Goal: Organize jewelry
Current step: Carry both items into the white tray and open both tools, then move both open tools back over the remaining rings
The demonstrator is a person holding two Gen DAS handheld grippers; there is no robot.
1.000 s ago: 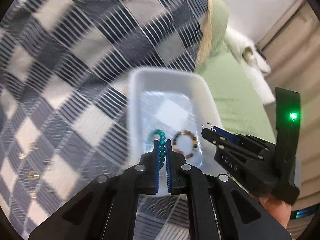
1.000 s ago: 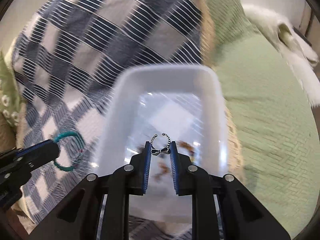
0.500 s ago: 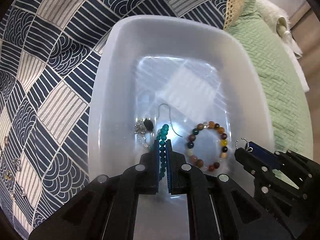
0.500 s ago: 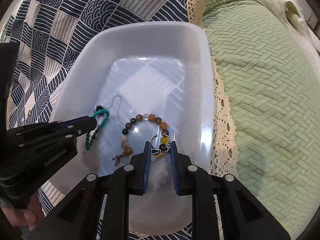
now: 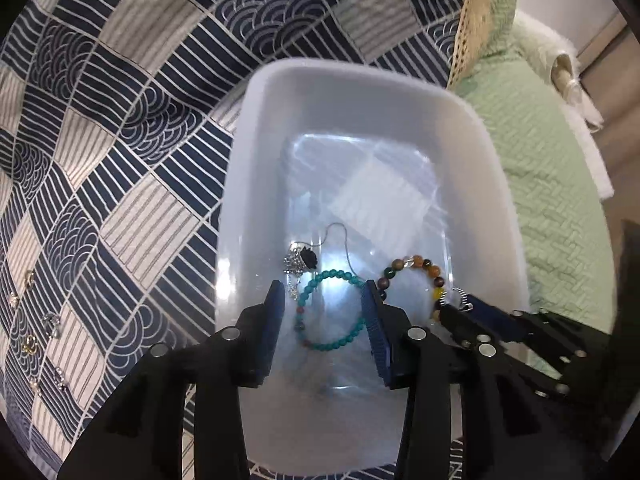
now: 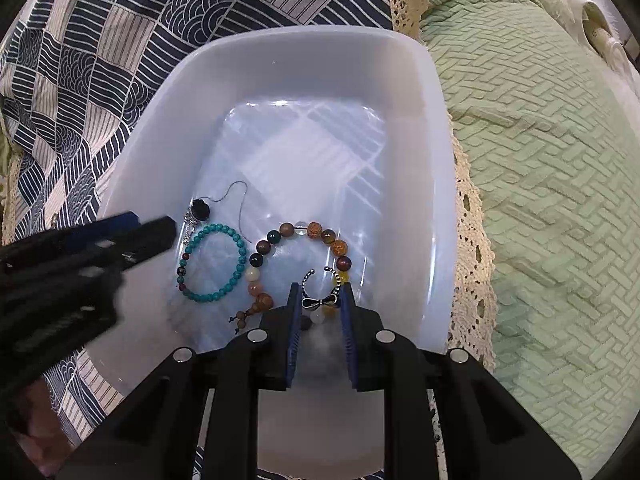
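Note:
A white plastic bin (image 5: 472,128) (image 6: 432,120) sits on a patterned blue cloth. My left gripper (image 5: 324,304) is open above the bin, and a turquoise bead bracelet (image 5: 332,344) (image 6: 240,248) lies free on the bin floor between its fingers. My right gripper (image 6: 320,302) is shut on a silver bow ring (image 6: 324,300) and holds it just above a multicolour bead bracelet (image 5: 424,266) (image 6: 304,230). A thin chain necklace with a black pendant (image 5: 306,256) (image 6: 202,210) lies at the bin's left.
Several small rings and earrings (image 5: 30,342) lie on the blue patterned cloth (image 5: 120,120) left of the bin. A green quilted cover (image 6: 540,160) with a lace edge (image 6: 468,240) lies to the right. A white fluffy item (image 5: 560,64) is at the far right.
My left gripper opened and the turquoise bracelet dropped onto the bin floor. My right gripper moved lower into the bin, still holding the bow ring.

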